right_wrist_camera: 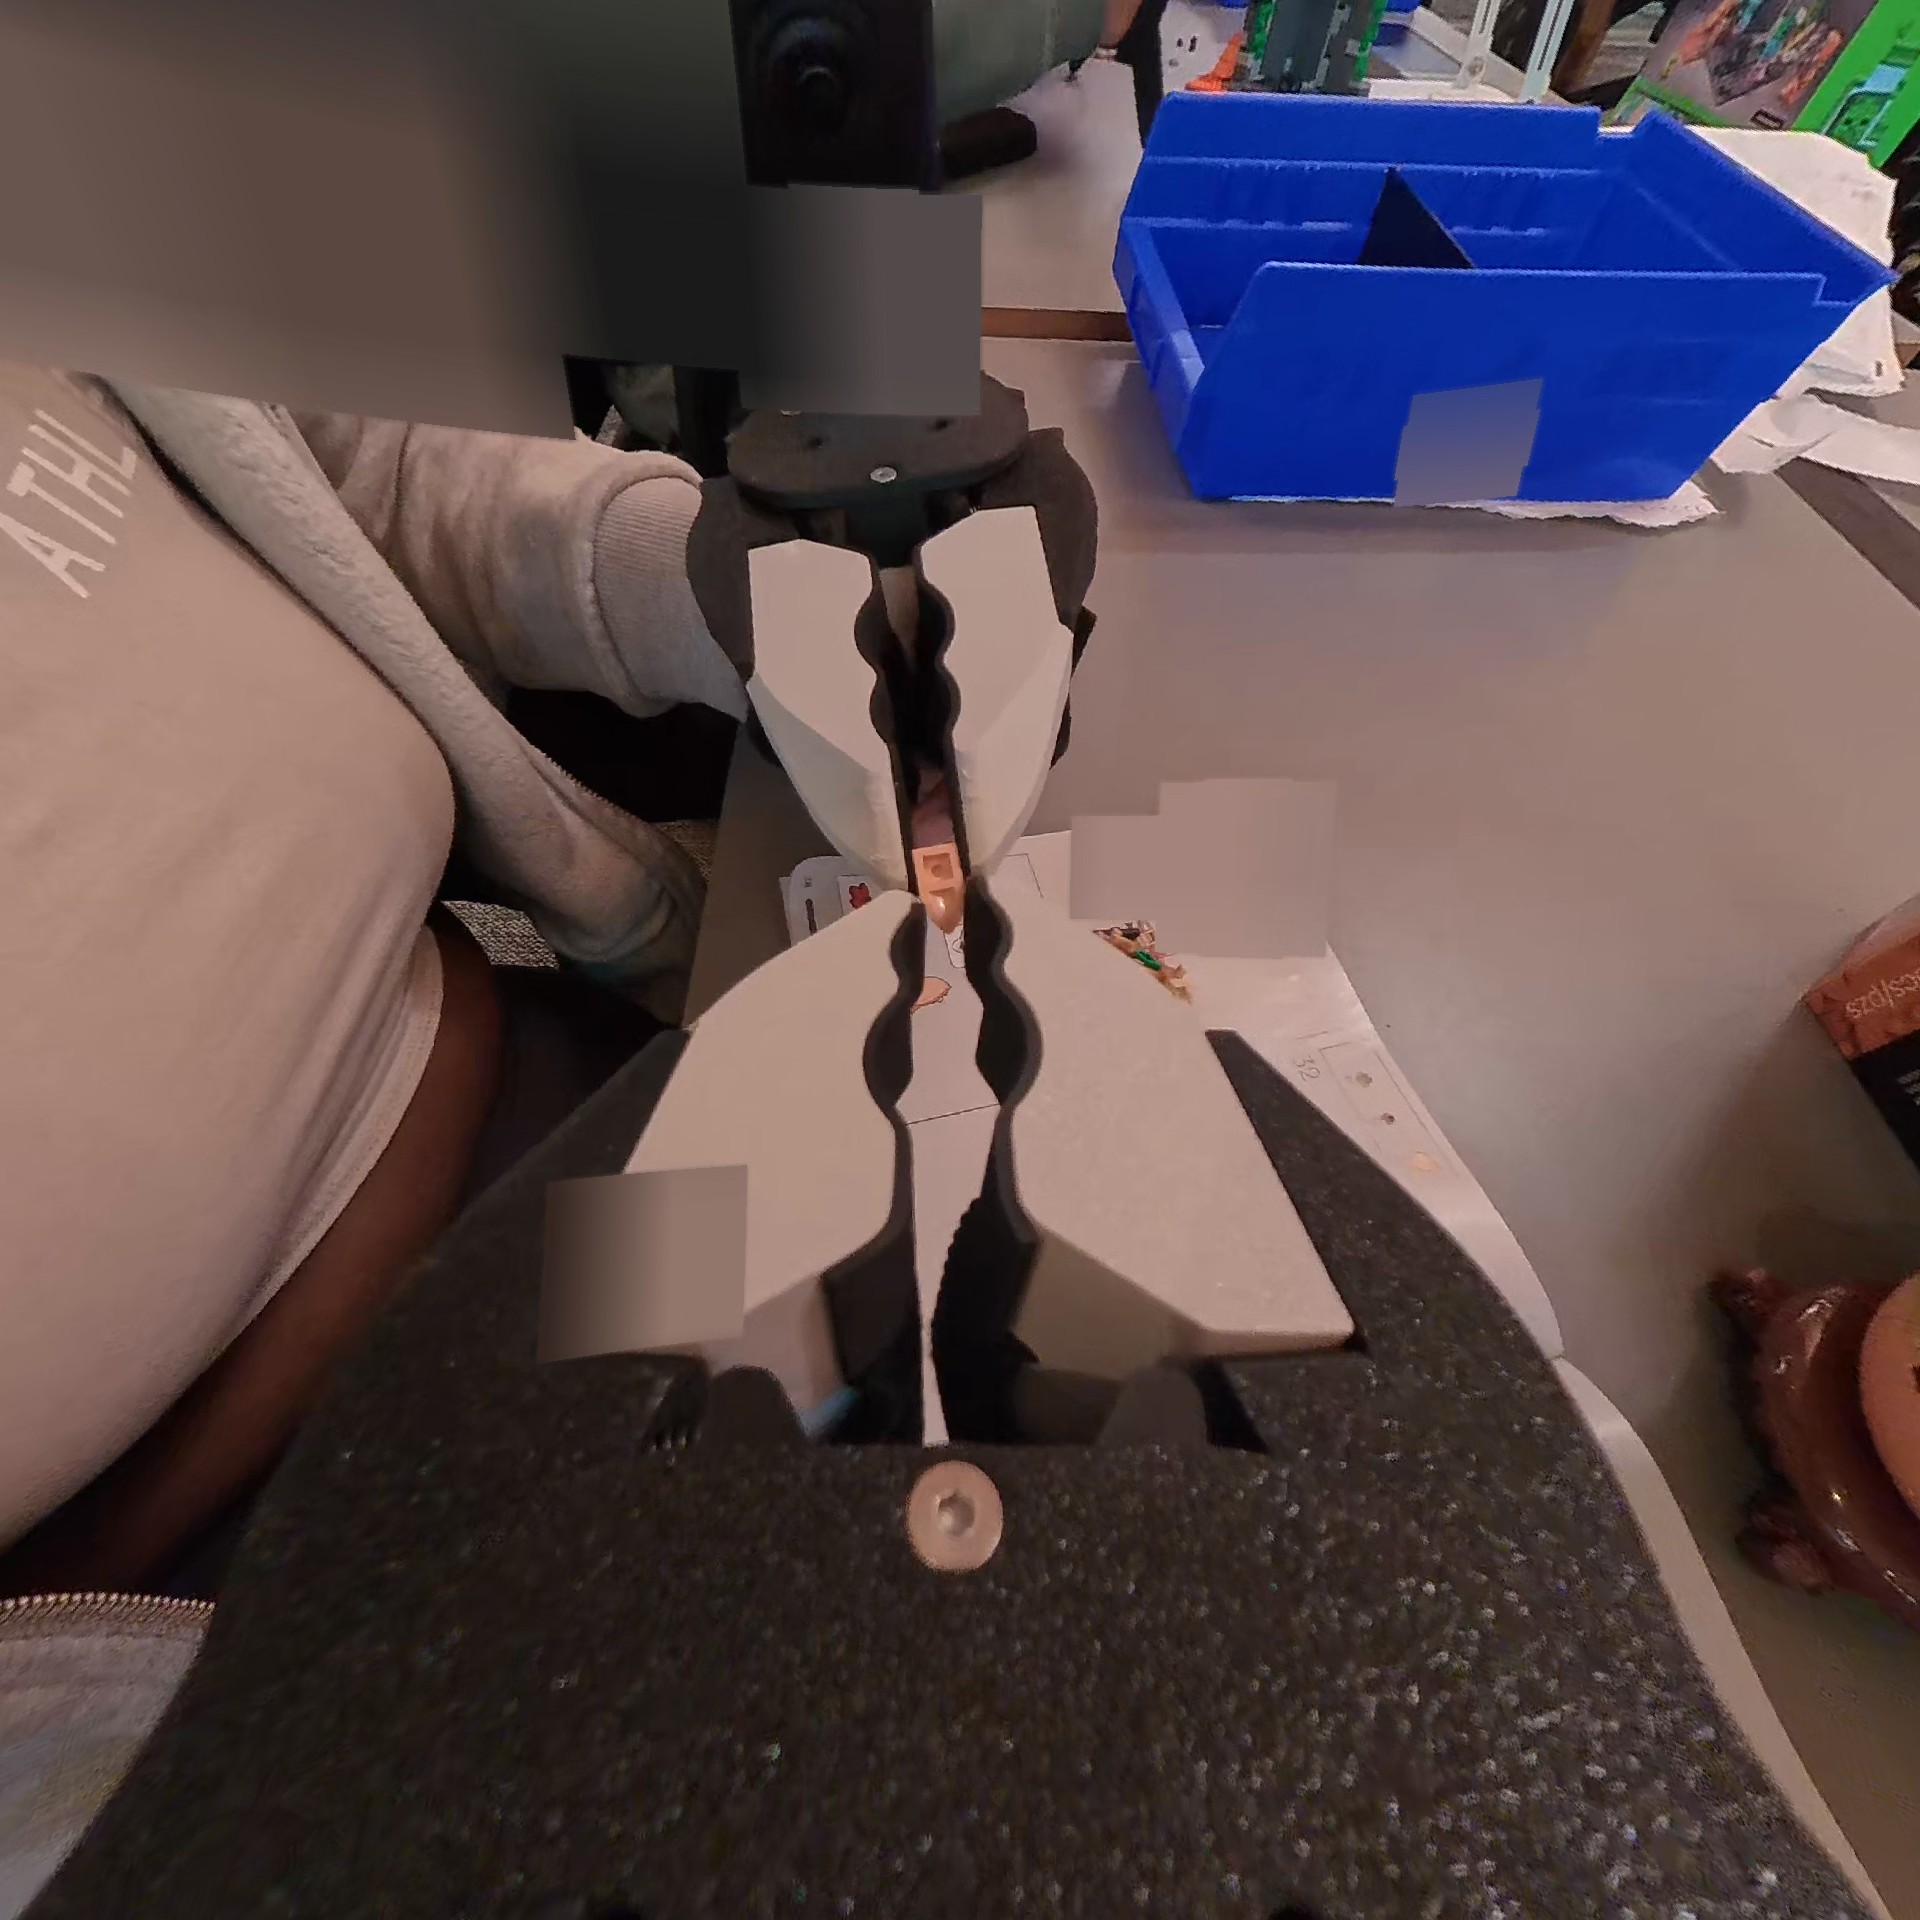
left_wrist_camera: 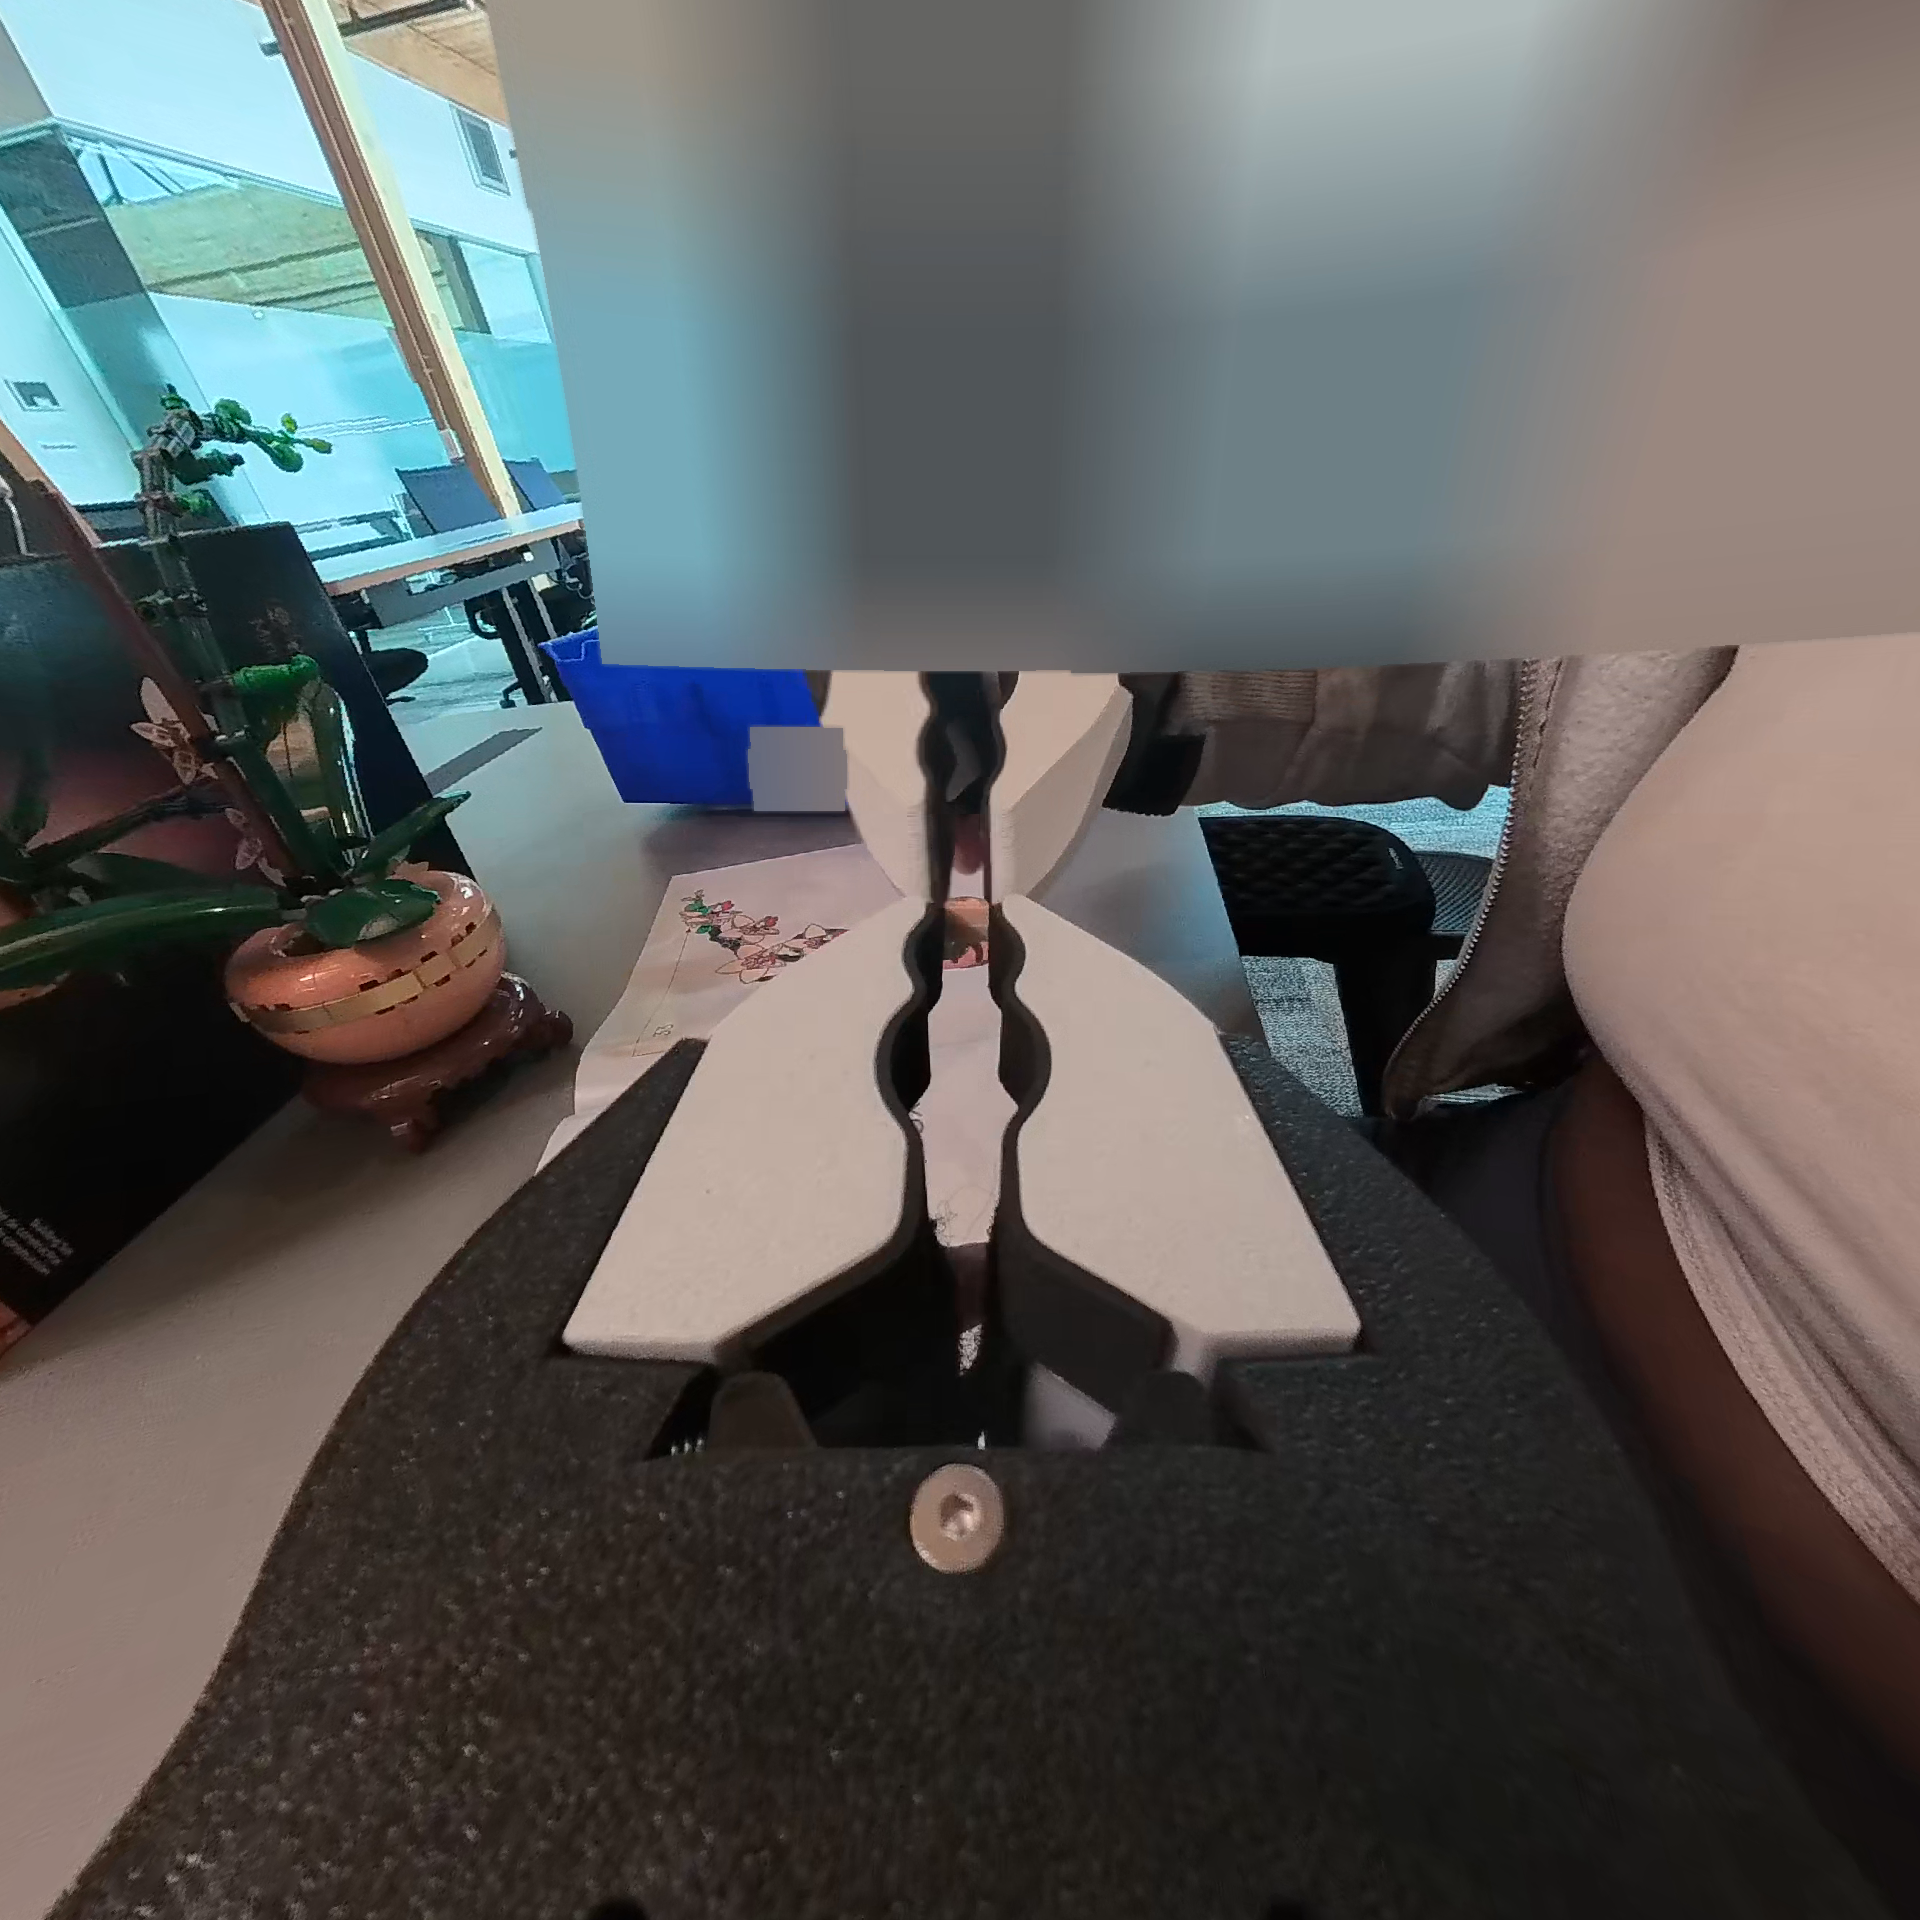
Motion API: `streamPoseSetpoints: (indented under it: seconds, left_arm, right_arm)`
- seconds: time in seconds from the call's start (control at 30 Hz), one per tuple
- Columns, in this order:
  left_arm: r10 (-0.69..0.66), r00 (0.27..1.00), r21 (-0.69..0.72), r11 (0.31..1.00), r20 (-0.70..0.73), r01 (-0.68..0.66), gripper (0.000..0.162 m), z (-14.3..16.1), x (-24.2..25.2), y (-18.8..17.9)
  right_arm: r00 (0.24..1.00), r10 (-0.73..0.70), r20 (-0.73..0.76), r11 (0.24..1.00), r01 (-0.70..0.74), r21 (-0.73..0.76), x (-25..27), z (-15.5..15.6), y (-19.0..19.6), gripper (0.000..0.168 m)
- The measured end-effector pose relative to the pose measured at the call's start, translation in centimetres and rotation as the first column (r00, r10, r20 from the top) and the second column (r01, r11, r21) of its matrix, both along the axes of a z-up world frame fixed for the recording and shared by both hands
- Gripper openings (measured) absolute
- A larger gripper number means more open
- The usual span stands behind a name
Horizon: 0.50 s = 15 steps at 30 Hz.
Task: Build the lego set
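My two grippers meet tip to tip above the instruction booklet (left_wrist_camera: pixel 717 935). In the left wrist view my left gripper (left_wrist_camera: pixel 961 920) is shut on a small peach lego piece (left_wrist_camera: pixel 966 925), and the right gripper (left_wrist_camera: pixel 961 847) faces it from above. In the right wrist view my right gripper (right_wrist_camera: pixel 940 920) is shut on a small rounded pink piece (right_wrist_camera: pixel 945 909). It touches the square peach piece (right_wrist_camera: pixel 938 864) held at the tips of the left gripper (right_wrist_camera: pixel 932 847). The pieces are mostly hidden by the fingers.
A built lego orchid in a pink pot (left_wrist_camera: pixel 364 977) stands left, in front of its dark box (left_wrist_camera: pixel 104 1039). A blue bin (right_wrist_camera: pixel 1455 312) sits at the back. Loose pieces (right_wrist_camera: pixel 1143 951) lie on the booklet (right_wrist_camera: pixel 1351 1091). A person's torso is close by.
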<state>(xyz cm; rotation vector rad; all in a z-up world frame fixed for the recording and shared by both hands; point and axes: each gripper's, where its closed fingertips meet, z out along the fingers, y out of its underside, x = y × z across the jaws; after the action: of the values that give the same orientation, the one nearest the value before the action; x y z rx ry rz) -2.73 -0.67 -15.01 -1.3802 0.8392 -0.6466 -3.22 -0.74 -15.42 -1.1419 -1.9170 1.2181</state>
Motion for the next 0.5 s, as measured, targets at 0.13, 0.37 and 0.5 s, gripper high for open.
streamPoseSetpoints:
  seconds: [0.13,0.37,0.5]
  left_arm:
    - [-0.003,1.0,-0.007,1.0,-0.006,0.003,0.007,-0.2,0.0,0.1]
    - [0.137,0.96,0.0,0.99,-0.245,-0.141,0.039,-0.8,-4.5,0.6]
    - [0.18,0.861,-0.086,0.965,-0.475,-0.249,0.04,-4.6,-7.7,1.5]
  right_arm:
    - [1.0,-0.001,0.001,1.0,0.001,-0.016,0.1,-0.2,0.0,0.006]
    - [0.99,-0.131,-0.053,0.98,0.121,-0.159,1.2,-0.4,2.5,0.006]
    - [0.968,-0.234,-0.095,0.945,0.203,-0.257,2.3,-0.7,4.1,0.006]
